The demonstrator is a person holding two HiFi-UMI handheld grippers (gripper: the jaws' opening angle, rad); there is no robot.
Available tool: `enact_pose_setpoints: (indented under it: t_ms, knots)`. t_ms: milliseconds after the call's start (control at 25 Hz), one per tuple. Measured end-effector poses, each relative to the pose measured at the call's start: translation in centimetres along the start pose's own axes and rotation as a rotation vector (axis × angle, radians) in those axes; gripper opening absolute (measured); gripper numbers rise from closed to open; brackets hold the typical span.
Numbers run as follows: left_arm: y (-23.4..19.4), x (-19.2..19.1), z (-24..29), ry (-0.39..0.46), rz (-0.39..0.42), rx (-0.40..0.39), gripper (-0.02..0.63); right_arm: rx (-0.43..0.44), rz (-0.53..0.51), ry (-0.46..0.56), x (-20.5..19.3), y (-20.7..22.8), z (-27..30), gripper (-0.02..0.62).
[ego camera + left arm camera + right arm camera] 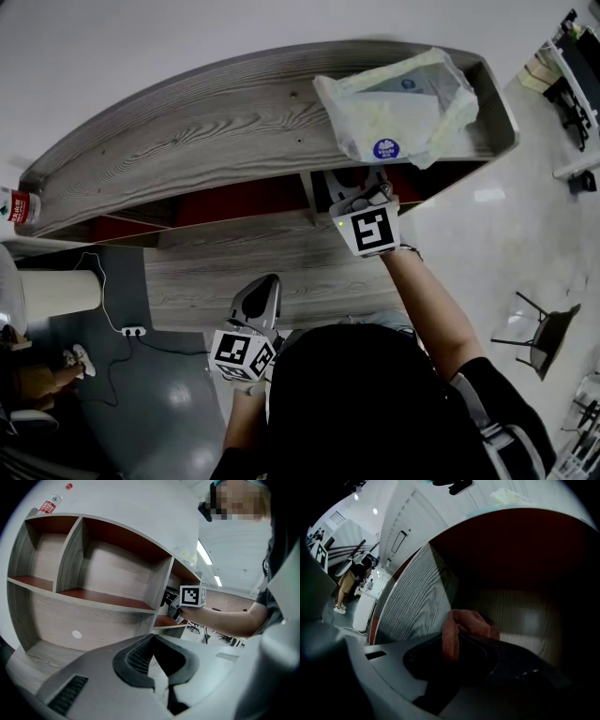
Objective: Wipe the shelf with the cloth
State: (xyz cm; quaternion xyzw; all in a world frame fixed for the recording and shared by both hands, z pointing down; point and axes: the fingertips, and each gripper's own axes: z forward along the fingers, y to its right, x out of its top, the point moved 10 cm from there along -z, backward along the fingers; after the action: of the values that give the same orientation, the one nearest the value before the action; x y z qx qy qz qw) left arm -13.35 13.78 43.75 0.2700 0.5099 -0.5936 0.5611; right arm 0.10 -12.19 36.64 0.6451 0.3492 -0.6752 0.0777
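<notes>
The grey wood-grain shelf unit (pixel 216 131) has red-lined compartments (pixel 103 597). My right gripper (pixel 354 192) reaches into the upper right compartment, just under the top board, and its tips are hidden there in the head view. In the right gripper view the gripper (pixel 459 631) is shut on a bunched red-brown cloth (pixel 471 620), close to the compartment's wood-grain side wall (pixel 417 602). My left gripper (pixel 265 292) hangs back from the shelf near my body. Its jaws (pixel 152 641) are shut with nothing between them.
A crumpled plastic bag (pixel 398 108) lies on the top board at the right. A bottle (pixel 17 204) lies at the top board's left end. On the floor are a white cylinder (pixel 56 292), a power strip (pixel 133 330) and a chair (pixel 544 333).
</notes>
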Motion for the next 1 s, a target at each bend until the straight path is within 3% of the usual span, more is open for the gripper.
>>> enact_pose_setpoints:
  t_ms: [120,280,840,1000]
  knots:
    - [0.0,0.1,0.4,-0.001,0.004,-0.008,0.005,-0.035,-0.012,-0.032,-0.8,0.5,-0.4,0.063]
    - [0.1,0.3,1.2,-0.011,0.017,-0.027,0.005,-0.151,0.063,-0.074,-2.5,2.9,-1.5,0.063]
    - [0.7,0.9,3.5,-0.037,0.047,-0.094,0.005,-0.466,0.135,-0.234,-5.9,6.8,-5.2,0.063]
    - [0.7,0.9,3.5,-0.043,0.047,-0.094,0.005,-0.505,0.184,-0.317,-7.2,7.1,-5.7,0.062]
